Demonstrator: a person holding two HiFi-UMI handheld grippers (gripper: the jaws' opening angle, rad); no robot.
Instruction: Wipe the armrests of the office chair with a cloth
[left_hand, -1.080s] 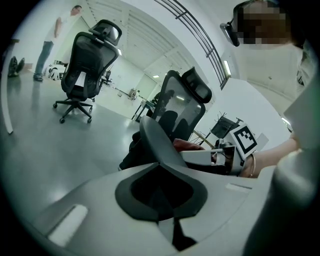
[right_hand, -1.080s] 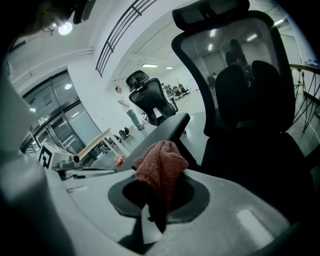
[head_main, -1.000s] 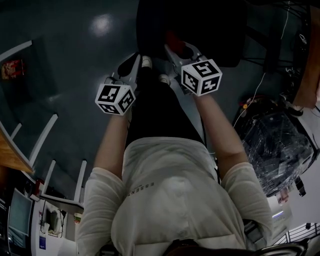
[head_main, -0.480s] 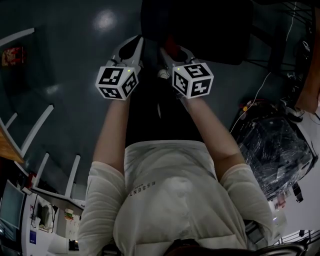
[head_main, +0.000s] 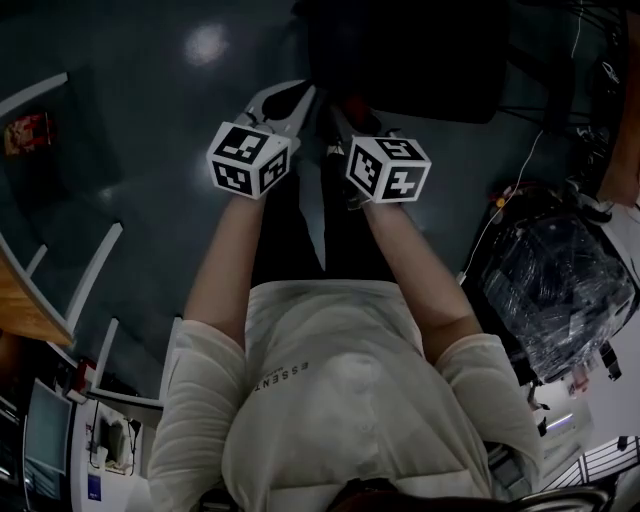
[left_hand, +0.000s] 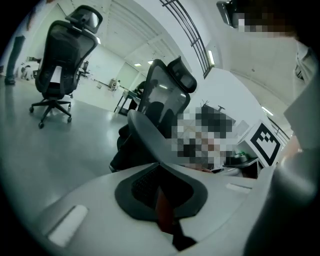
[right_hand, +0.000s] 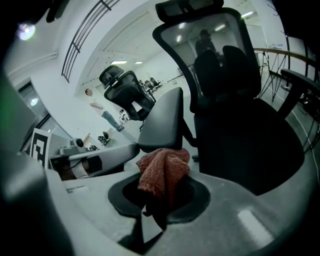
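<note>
1. Head view: vs a sec ago both grippers have pushed fwd toward the office chair (head_main: 400, 55), and their cubes now sit closer together; left gripper (head_main: 285, 98) and right gripper (head_main: 352, 118) are side by side at the chair's near edge; a reddish cloth (head_main: 349, 103) shows at the right tips; too dim here to read contact.
2. Left gripper view: jaws pressed together, no wad of cloth in them; only a thin reddish strip in the seam, can't tell what it is; the armrest (left_hand: 144, 134), prob. this grey curved pad, looms just past the tips; a second chair (left_hand: 62, 55) stands well apart.
3. Right gripper view: jaws clamped on the cloth, which bunches up above the seam; the armrest pad sits directly behind the cloth's top; touching or just shy, can't tell; the left gripper shows at left, near the pad's near end.
4. Meaning: approach looks about done, wiping prob. not begun; next the cloth must press onto the pad top and drag along it; little cloth sticks out, so the hard tips may meet the pad first.
</note>
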